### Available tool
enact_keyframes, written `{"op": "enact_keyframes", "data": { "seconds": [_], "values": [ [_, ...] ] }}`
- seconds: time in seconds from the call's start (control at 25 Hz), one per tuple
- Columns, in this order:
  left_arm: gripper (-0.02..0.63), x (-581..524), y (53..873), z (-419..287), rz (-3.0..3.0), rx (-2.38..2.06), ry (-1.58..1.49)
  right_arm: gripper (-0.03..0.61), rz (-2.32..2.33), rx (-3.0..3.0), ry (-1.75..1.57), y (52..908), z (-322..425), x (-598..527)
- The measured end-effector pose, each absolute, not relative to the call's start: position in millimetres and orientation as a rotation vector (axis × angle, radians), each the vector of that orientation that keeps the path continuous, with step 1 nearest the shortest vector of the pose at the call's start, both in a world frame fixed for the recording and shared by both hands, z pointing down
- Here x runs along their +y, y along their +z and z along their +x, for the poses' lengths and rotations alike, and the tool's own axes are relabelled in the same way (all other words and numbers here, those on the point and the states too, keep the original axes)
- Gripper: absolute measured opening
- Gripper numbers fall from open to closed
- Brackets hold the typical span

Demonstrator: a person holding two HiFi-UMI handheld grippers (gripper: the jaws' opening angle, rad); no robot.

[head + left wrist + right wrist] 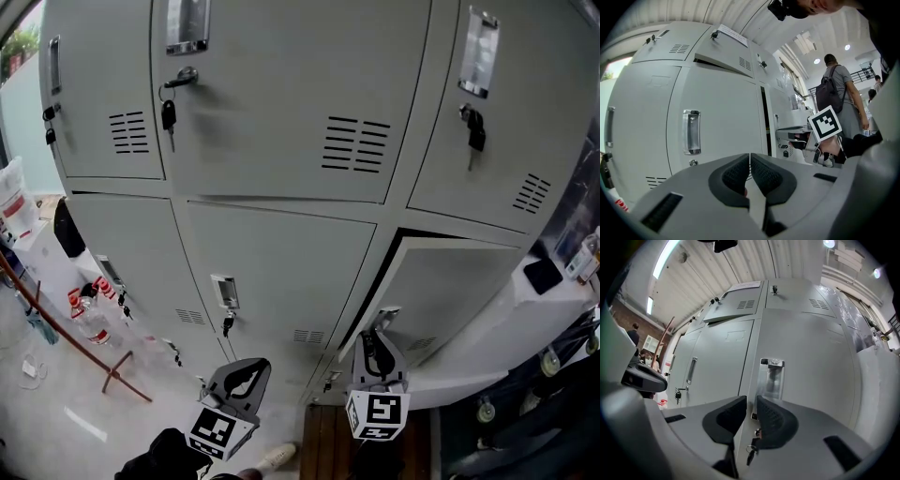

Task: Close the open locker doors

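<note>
- left gripper [750,158]: jaws together, nothing between them, facing the closed lower middle door [272,272]
- right gripper [751,401]: jaws slightly apart, nothing clamped, at the left edge of the ajar lower-right door [450,281], under its handle [771,378]

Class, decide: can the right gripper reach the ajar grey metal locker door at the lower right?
Probably yes. The right gripper points at the ajar grey metal locker door, close to its metal handle, with nothing between them.

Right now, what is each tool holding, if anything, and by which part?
Nothing visibly. The left tool is shut and empty. The right tool, jaws slightly apart, faces the ajar locker door beside its handle without clamping it.
</note>
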State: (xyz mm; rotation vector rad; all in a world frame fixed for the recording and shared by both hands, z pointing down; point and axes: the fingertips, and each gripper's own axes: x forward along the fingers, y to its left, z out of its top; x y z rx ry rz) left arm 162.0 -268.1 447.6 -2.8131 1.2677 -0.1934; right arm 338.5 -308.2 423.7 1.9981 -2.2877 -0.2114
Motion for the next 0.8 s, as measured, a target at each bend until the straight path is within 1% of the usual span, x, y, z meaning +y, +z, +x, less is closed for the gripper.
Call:
{"op": "enact_keyframes", "data": {
  "seconds": [0.8],
  "values": [
    [0.029, -302.4, 453.0, 168.9, -2.835, 1.280, -0.226, 0.081, 1.974, -2.330, -0.176, 431.2, 340.2, -345.4]
  ]
}}
